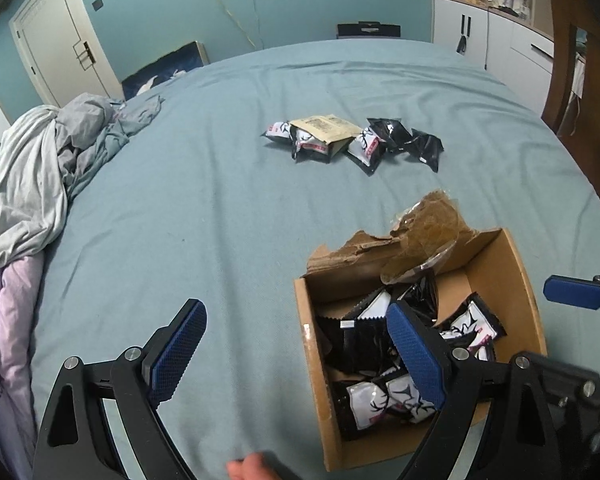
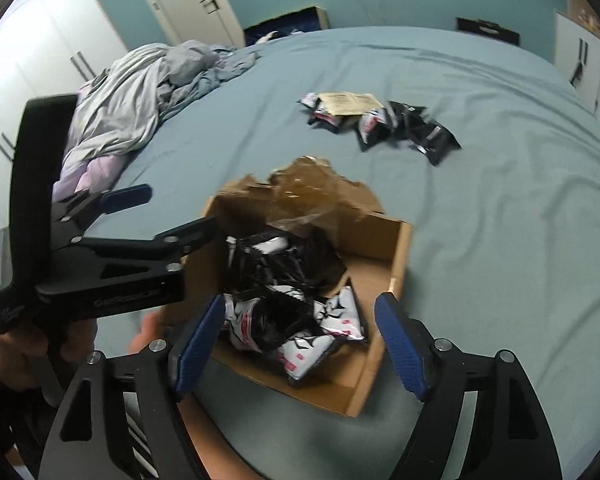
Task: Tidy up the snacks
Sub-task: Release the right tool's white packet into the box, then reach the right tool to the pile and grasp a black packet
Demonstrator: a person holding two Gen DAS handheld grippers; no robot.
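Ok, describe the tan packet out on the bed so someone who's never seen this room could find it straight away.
Start at the bed with the blue sheet and look past the cardboard box to the loose snack pile mid-bed. The tan packet lies flat on top of that pile. It is the only beige, paper-like one with printed text; its neighbours are glossy black-and-white.

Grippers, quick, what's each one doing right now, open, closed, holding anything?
Left gripper: open, empty.
Right gripper: open over the cardboard box, holding nothing.

Home bedroom: bed [image 1: 260, 208], wardrobe [image 2: 40, 52], rumpled duvet [image 1: 40, 184]
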